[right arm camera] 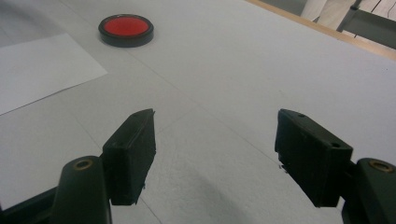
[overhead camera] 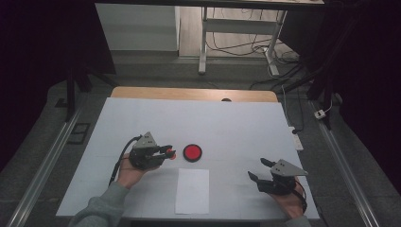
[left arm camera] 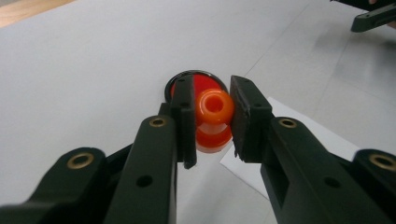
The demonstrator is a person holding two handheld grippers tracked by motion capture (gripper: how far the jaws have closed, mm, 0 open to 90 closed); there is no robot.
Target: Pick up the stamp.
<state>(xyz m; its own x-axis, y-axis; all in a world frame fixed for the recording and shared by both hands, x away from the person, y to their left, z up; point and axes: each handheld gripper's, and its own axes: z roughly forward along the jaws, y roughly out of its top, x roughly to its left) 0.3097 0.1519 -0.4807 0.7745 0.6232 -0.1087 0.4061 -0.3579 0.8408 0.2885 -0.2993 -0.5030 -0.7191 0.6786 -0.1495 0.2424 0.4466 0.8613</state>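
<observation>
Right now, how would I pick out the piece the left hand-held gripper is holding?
Start at the white table cover, then find the round red pad in its black rim. Just left of it, the left hand-held gripper clamps a small glossy orange stamp, knobbed and waisted, unlike the flat pad.

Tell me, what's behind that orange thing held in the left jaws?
Behind the orange piece, clamped in the left gripper, lies a black-rimmed red disc on the white table. The piece and jaws hide most of the disc.
</observation>
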